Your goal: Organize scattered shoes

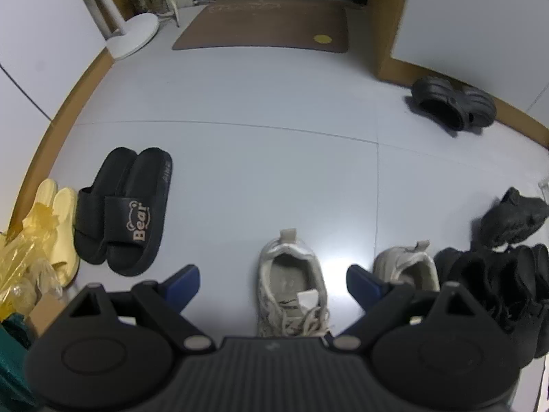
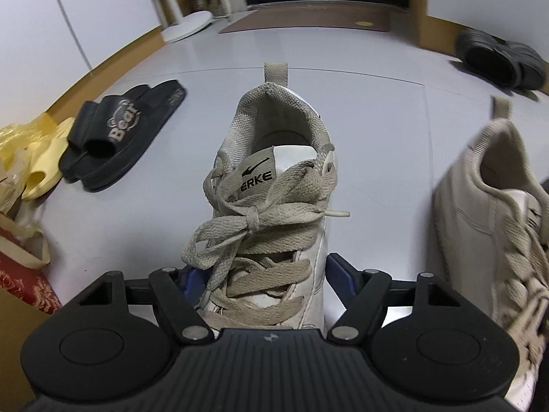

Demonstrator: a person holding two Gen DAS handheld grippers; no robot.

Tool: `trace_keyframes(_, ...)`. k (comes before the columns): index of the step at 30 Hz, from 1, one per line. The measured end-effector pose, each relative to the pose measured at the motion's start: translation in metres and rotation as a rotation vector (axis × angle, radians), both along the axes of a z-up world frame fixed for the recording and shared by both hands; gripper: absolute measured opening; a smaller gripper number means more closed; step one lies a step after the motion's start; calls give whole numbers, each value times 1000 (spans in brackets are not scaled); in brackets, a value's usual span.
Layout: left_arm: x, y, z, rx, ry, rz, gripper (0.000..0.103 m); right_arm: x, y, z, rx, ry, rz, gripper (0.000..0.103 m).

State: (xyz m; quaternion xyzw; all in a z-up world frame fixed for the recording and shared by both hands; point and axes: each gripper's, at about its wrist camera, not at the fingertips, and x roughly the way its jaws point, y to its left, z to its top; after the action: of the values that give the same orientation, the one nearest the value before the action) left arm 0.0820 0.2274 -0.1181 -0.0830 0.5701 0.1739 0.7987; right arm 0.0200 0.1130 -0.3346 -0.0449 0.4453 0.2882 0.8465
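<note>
A worn white lace-up sneaker (image 2: 274, 178) stands on the grey floor, heel away from me. My right gripper (image 2: 264, 274) straddles its laced forefoot, with the blue pads (image 2: 339, 274) against both sides, so it is shut on the shoe. Its mate (image 2: 480, 206) stands just to the right. From the left wrist view, my left gripper (image 1: 272, 274) hangs open above the floor, and the same sneaker (image 1: 291, 281) shows between its fingers (image 1: 187, 276) without touching them. The second white sneaker (image 1: 405, 267) lies right of it.
Black "Bear" slides (image 1: 127, 209) and yellow slides (image 1: 58, 219) lie paired by the left wall beside yellow plastic bags (image 1: 20, 257). Black shoes (image 1: 507, 267) crowd the right edge, and black clogs (image 1: 453, 103) rest against the far right wall. A brown doormat (image 1: 264, 27) and a white stand base (image 1: 132, 34) lie beyond.
</note>
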Motion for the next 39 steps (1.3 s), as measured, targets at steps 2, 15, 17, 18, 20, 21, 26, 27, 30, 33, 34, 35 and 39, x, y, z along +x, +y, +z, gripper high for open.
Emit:
trace_keyframes(2,0,0,0,0,-2,3,93,-1,-4,0,-9,-1,-39,75)
trace_keyframes(15,4,-14,1,1,-10,-41,94,-8,-31,3,-112,-59,-241,72)
trace_keyframes(17,4,-14,2,1,-13,-40,94,-6,-36,4,-129,-78,-274,71)
trace_keyframes(18,5,-14,2,1,-13,-39,94,-4,-38,3,-129,-77,-285,71)
trace_keyframes(20,6,-14,2,1,-13,-33,94,-1,-40,3,-125,-73,-306,71)
trace_keyframes(21,6,-14,1,2,-13,-32,94,0,-40,3,-126,-71,-312,71)
trace_keyframes(26,7,-16,1,3,-11,-35,94,6,-40,3,-120,-70,-325,71)
trace_keyframes(27,7,-16,1,3,-11,-37,94,7,-40,3,-118,-69,-328,71)
trace_keyframes(30,7,-17,1,3,-11,-41,94,14,-37,4,-112,-57,-351,71)
trace_keyframes(33,8,-16,1,3,-10,-39,94,17,-36,5,-110,-40,-367,73)
trace_keyframes(34,8,-16,1,2,-9,-39,94,19,-36,6,-105,-28,-372,74)
trace_keyframes(35,9,-16,1,0,-9,-39,94,20,-37,6,-99,-16,-376,74)
trace_keyframes(39,11,-19,9,-21,-38,-36,94,23,-41,10,-85,11,-358,74)
